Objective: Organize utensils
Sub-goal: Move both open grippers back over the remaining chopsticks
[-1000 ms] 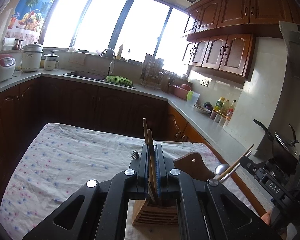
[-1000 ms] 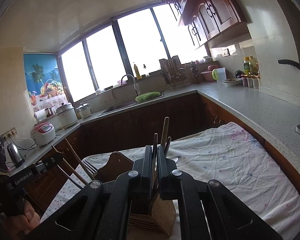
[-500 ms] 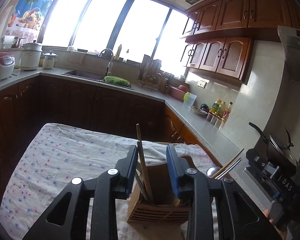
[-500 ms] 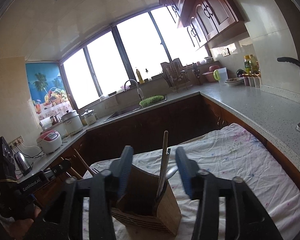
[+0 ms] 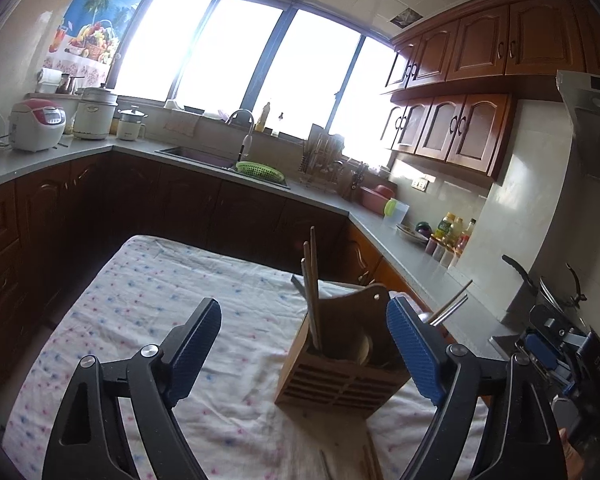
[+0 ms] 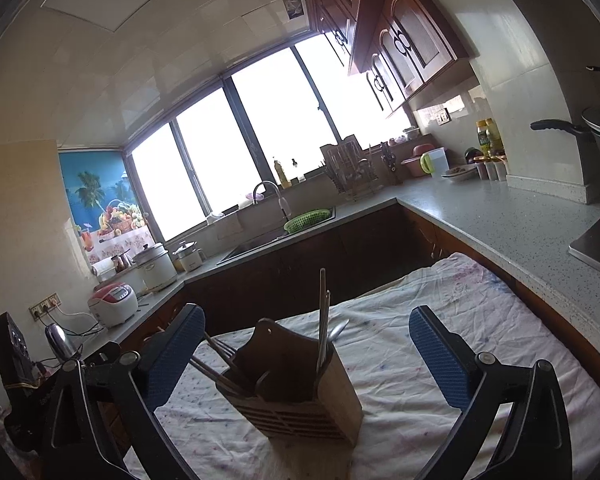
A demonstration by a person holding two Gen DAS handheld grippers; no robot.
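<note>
Tongs both gape wide, empty: our left gripper (image 5: pixel 304 344) and right gripper (image 6: pixel 306 354) face the utensil holder (image 6: pixel 300 396) at twelve o'clock, chopsticks (image 5: pixel 311 288) upright.

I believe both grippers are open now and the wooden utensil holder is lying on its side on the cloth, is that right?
Not quite. Both the left gripper and right gripper are open, but the wooden utensil holder stands upright on the cloth, with chopsticks sticking up out of it, as the right wrist view shows.
</note>
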